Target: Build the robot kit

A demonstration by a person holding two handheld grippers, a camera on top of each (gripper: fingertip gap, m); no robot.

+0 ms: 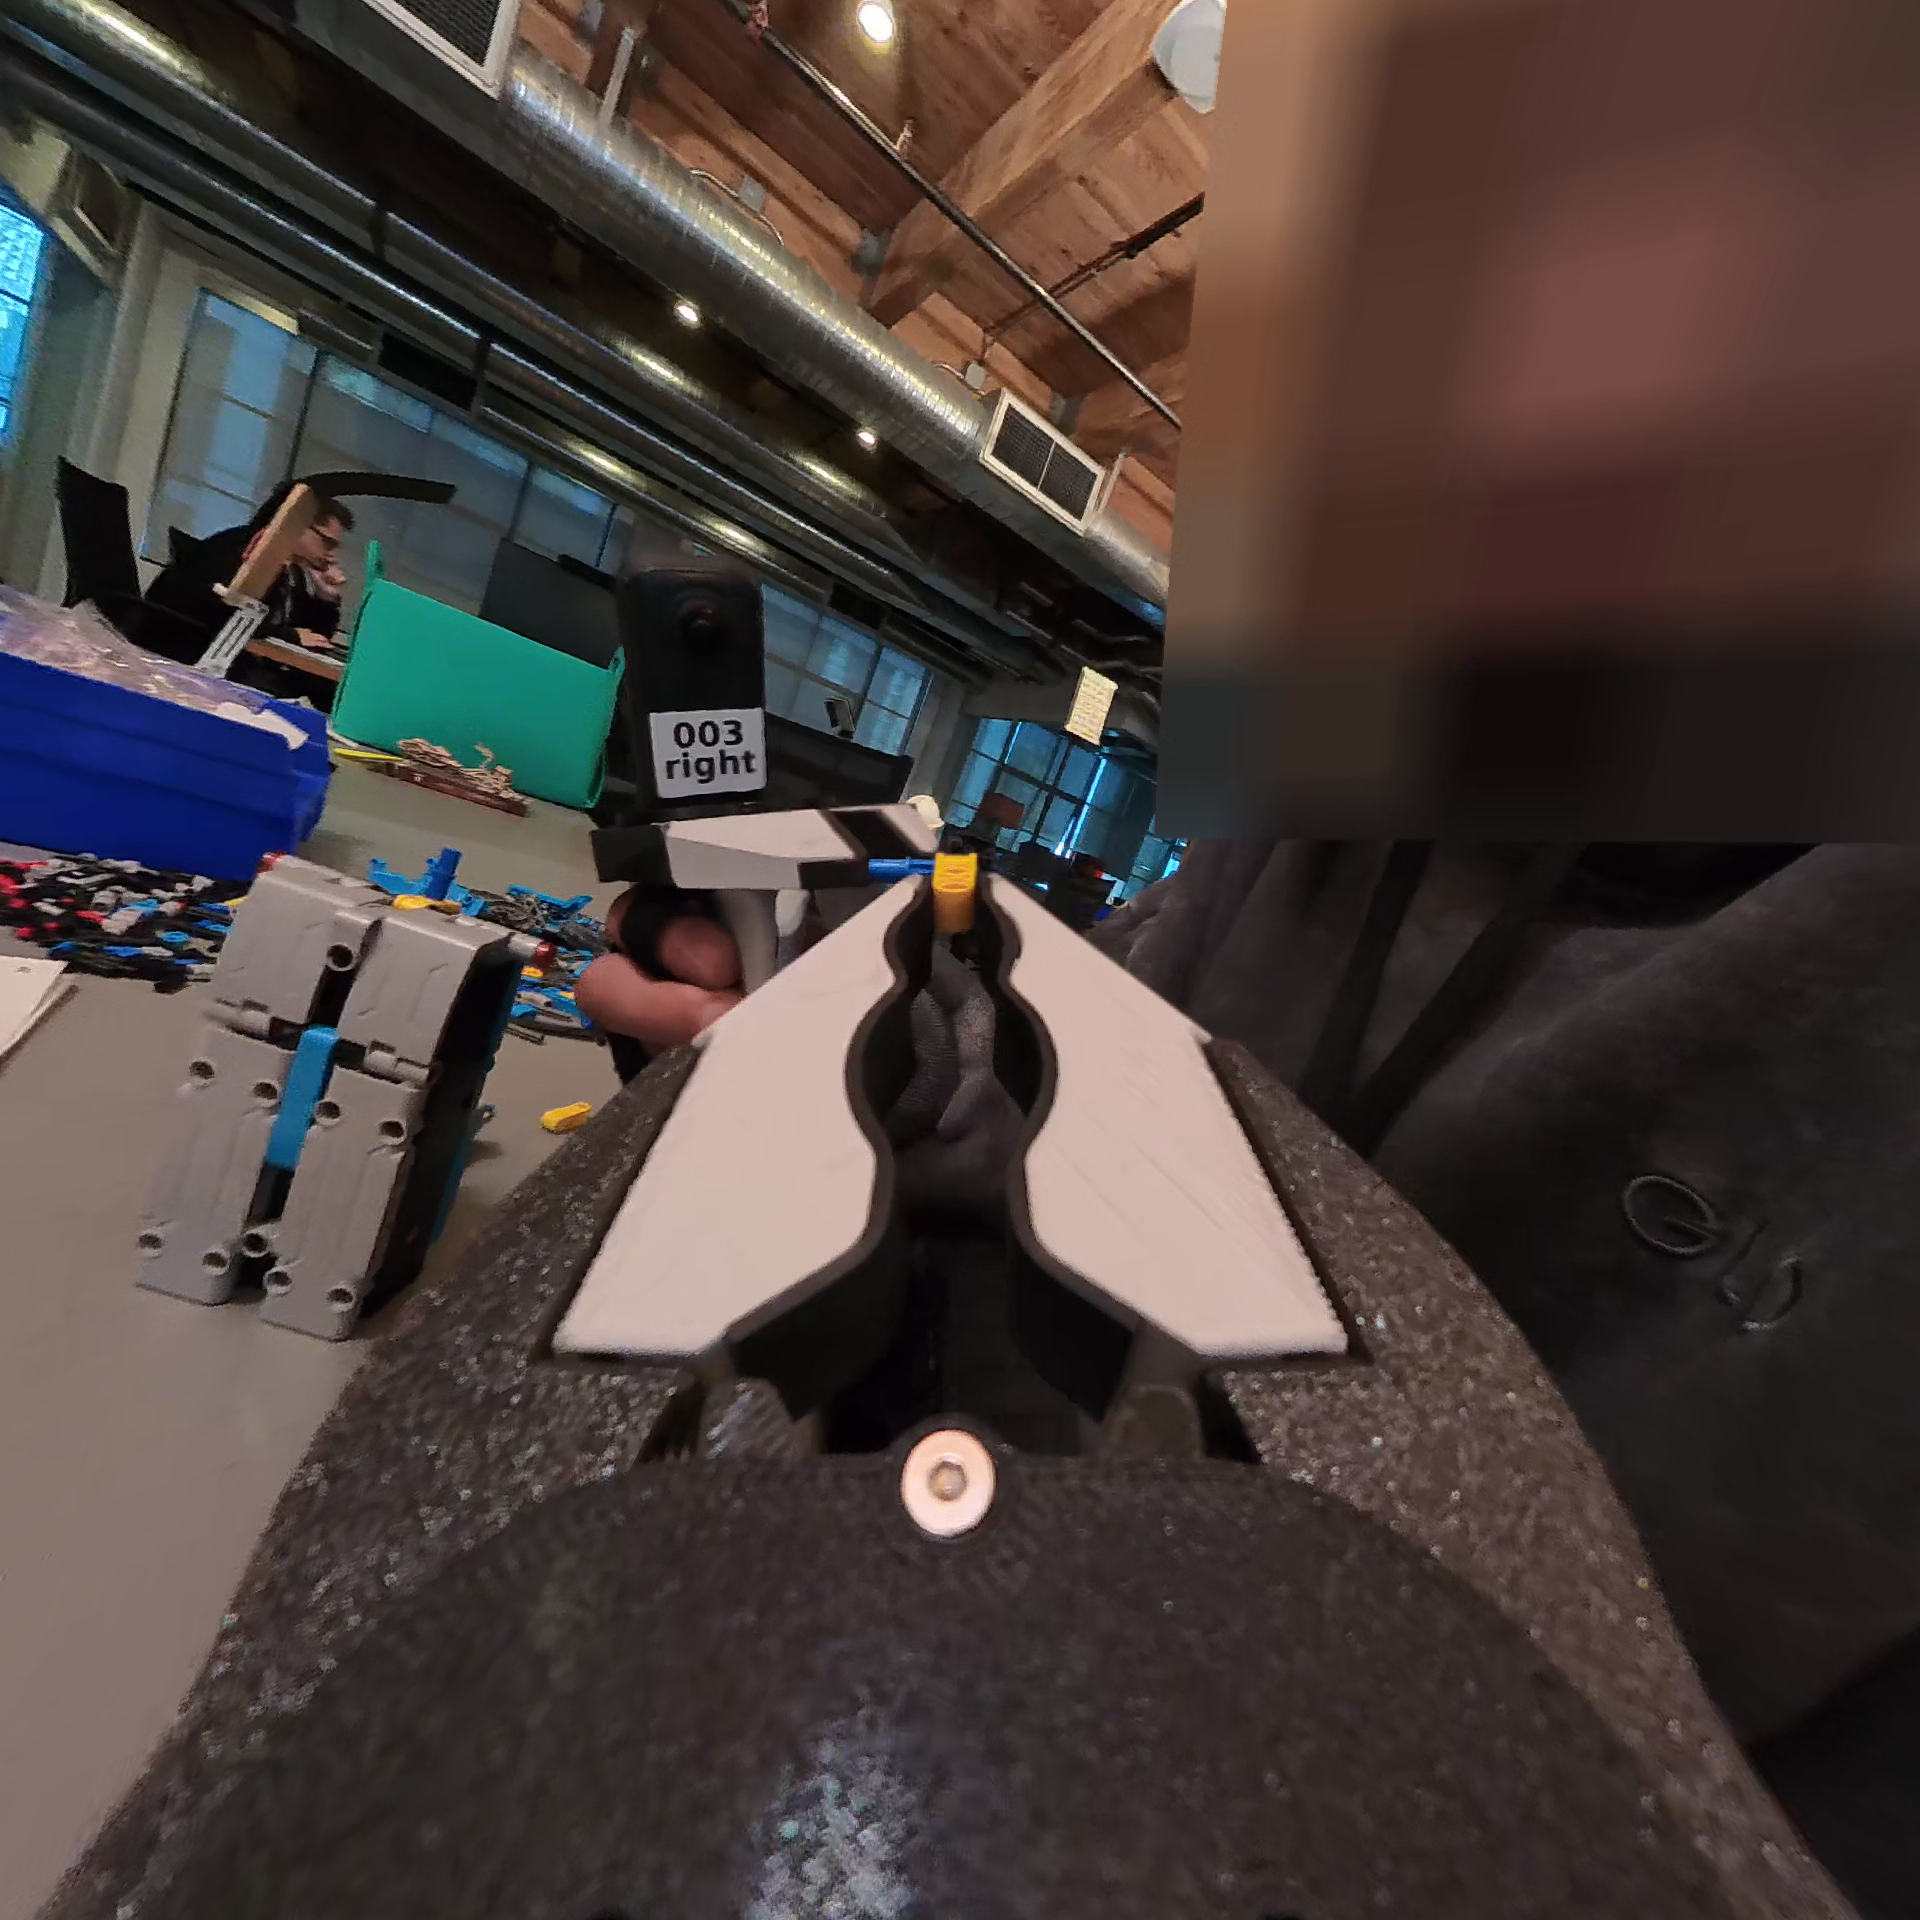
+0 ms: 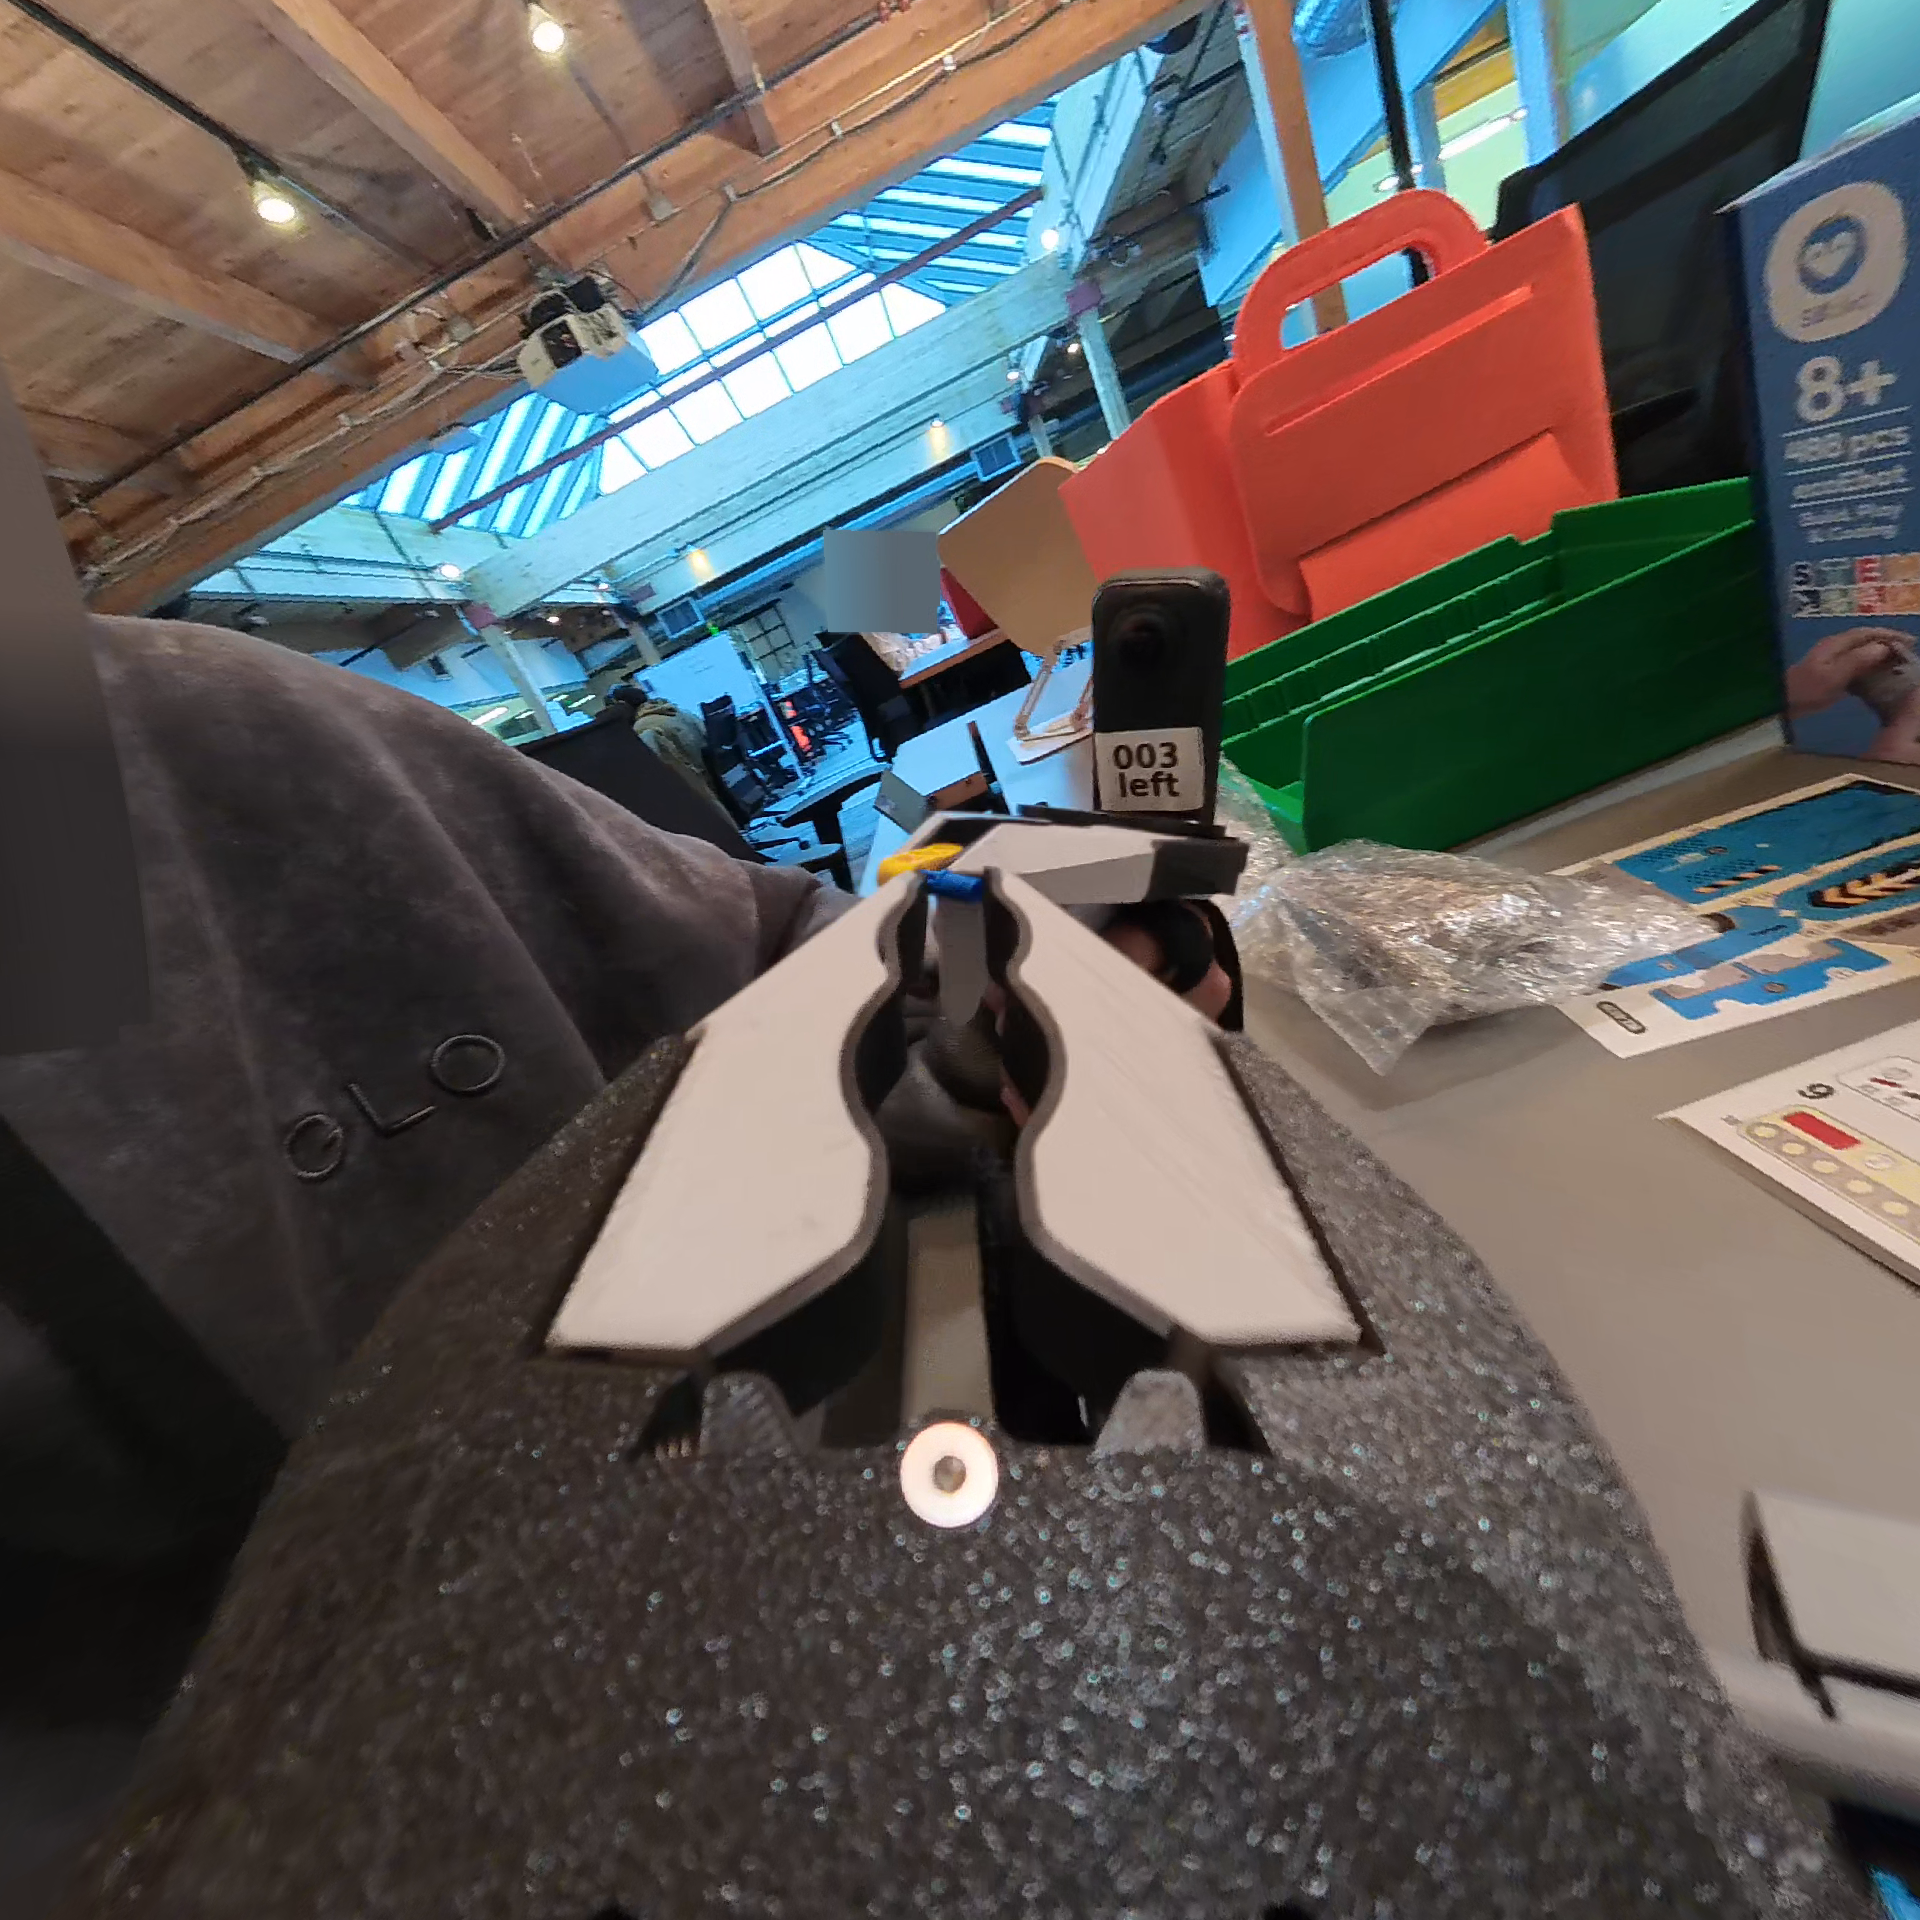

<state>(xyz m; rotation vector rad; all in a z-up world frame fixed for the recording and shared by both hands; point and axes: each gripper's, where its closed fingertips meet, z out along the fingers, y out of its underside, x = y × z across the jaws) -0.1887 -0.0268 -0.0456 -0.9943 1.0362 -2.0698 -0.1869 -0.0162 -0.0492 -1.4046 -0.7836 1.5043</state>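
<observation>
In the left wrist view my left gripper (image 1: 954, 896) is shut on a small yellow connector piece (image 1: 954, 881), held upright at its tips in front of a person's dark grey sweater (image 1: 1610, 1195). The right gripper (image 1: 868, 864) comes in from the left, and a small blue pin (image 1: 896, 867) at its tips meets the yellow piece. In the right wrist view my right gripper (image 2: 954, 891) is shut on the blue pin (image 2: 951, 883). The left gripper (image 2: 966, 847) crosses just beyond it with the yellow piece (image 2: 920, 859) at the pin's end.
A grey block assembly with a blue beam (image 1: 312, 1091) stands on the grey table (image 1: 125, 1403), with loose pieces (image 1: 104, 904), a blue bin (image 1: 145, 748) and a green box (image 1: 468, 717) behind. The right wrist view shows a green bin (image 2: 1507, 686), an orange case (image 2: 1403, 436), a plastic bag (image 2: 1403, 935) and printed sheets (image 2: 1766, 914). Less than 4 cm separates the two grippers' tips.
</observation>
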